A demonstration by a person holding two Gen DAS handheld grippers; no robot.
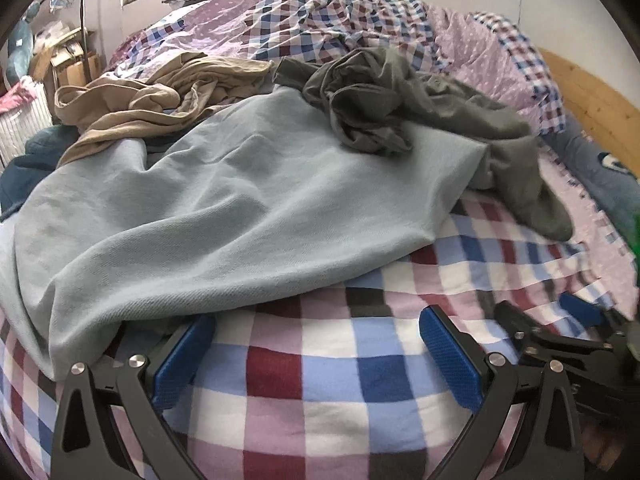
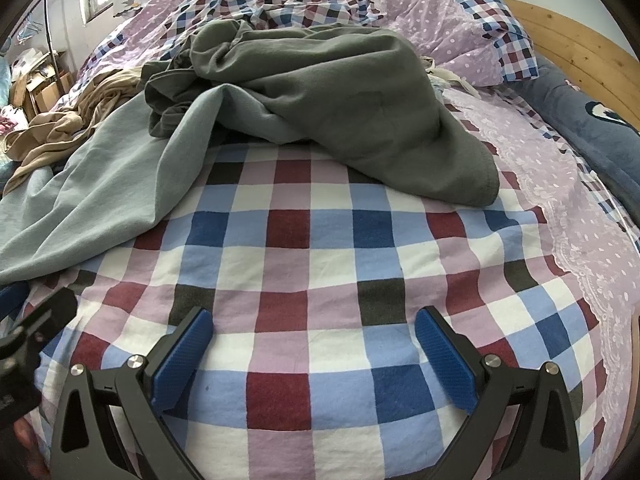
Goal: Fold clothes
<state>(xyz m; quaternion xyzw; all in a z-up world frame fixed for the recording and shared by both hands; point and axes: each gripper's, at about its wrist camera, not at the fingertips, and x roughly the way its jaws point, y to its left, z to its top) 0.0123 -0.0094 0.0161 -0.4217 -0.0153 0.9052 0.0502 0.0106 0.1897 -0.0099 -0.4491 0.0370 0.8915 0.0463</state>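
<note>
Fingers of left gripper (image 1: 316, 328) and right gripper (image 2: 314, 324) spread, empty; crumpled grey garment (image 2: 340, 92) overlaps twilled pale-blue garment (image 1: 224, 208).

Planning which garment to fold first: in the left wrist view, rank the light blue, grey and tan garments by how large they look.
1. Light blue garment, by far the largest, though also nearest the camera.
2. Grey garment.
3. Tan garment.
Grey and tan look close; both are bunched and lie farther back, so their order is unsure.

My left wrist view sits low over the checked bedsheet (image 1: 320, 380), facing the headboard (image 1: 592, 108), close to the light blue garment (image 1: 224, 216). My right wrist view looks the same way from just beside; both share the grey garment (image 2: 340, 96).
</note>
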